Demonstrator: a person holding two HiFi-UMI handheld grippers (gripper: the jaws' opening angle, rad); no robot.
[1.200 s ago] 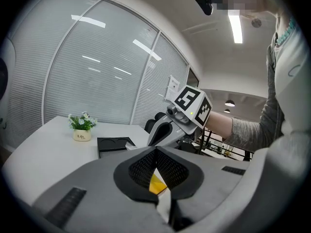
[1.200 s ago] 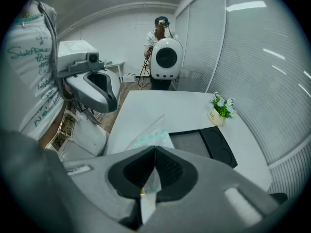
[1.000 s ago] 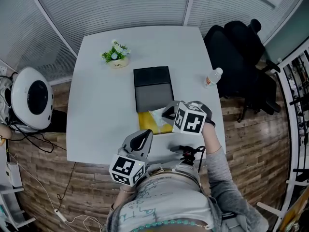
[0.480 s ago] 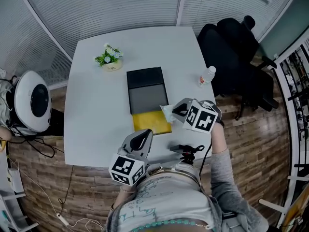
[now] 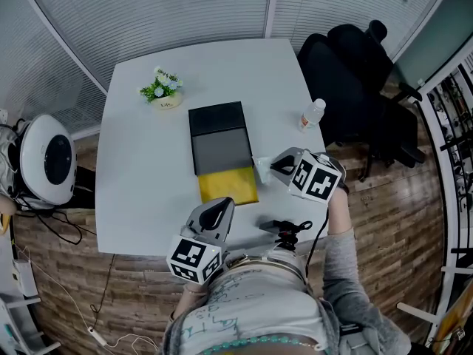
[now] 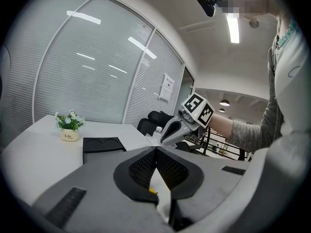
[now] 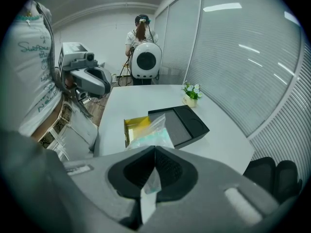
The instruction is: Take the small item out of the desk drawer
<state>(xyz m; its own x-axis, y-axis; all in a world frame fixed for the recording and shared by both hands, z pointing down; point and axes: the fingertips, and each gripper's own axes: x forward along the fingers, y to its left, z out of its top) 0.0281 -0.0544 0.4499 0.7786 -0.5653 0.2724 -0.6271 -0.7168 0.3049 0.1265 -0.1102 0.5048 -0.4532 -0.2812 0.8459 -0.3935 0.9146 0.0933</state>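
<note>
My right tool (image 7: 155, 148) is pinched shut on a corner of the small clear bag (image 7: 149, 130). The bag hangs just right of the yellow drawer (image 5: 228, 186), which is pulled open from the black box (image 5: 216, 133) at the centre of the head view. My left tool (image 6: 156, 149) is closed on nothing, low in that frame by the desk (image 5: 140, 176) edge. I judge the bag is out. To finish well, I should carry it over bare desk at the right, pinch firmly because the film looks slippery, stop short of the bottle (image 5: 311, 115), and lower it before letting go.
</note>
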